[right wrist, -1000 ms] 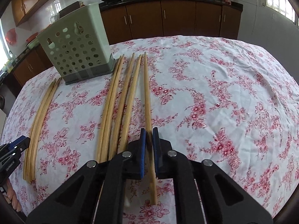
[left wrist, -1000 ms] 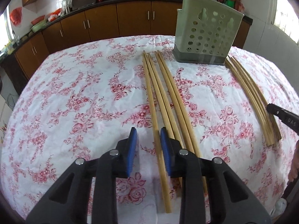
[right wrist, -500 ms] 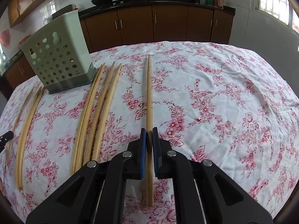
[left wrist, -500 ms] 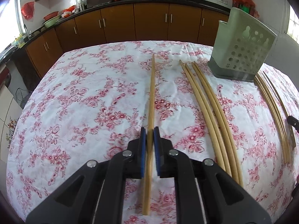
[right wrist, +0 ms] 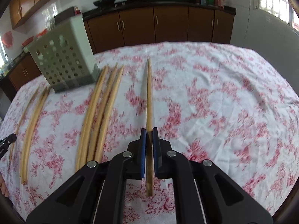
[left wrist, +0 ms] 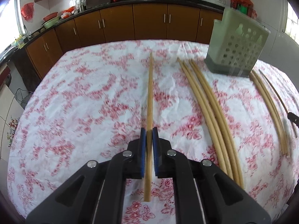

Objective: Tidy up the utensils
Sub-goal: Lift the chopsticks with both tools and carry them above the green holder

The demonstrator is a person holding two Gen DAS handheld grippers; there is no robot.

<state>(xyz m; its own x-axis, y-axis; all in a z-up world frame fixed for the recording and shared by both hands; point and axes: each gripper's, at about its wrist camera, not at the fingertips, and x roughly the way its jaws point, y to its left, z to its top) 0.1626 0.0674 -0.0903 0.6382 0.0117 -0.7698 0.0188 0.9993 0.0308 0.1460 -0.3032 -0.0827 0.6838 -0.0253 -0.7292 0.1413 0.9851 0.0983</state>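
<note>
My left gripper (left wrist: 149,130) is shut on a long bamboo chopstick (left wrist: 150,93), which points away from me over the floral tablecloth (left wrist: 78,112). Several more chopsticks (left wrist: 209,108) lie to its right, in front of the pale green perforated utensil holder (left wrist: 237,44). My right gripper (right wrist: 149,130) is shut on another chopstick (right wrist: 149,97). A row of three chopsticks (right wrist: 101,108) lies to its left. The utensil holder (right wrist: 63,59) stands upright beyond them.
Another bunch of chopsticks (left wrist: 269,102) lies at the far right of the left wrist view, with the right gripper's tip (left wrist: 293,116) beside it. In the right wrist view a bunch (right wrist: 31,127) lies far left, by the left gripper's tip (right wrist: 7,141). Brown kitchen cabinets (left wrist: 149,24) stand behind the table.
The left jaws closed on one chopstick and drew it leftward away from its row. The right gripper moved its held chopstick rightward, clear of the three beside it.
</note>
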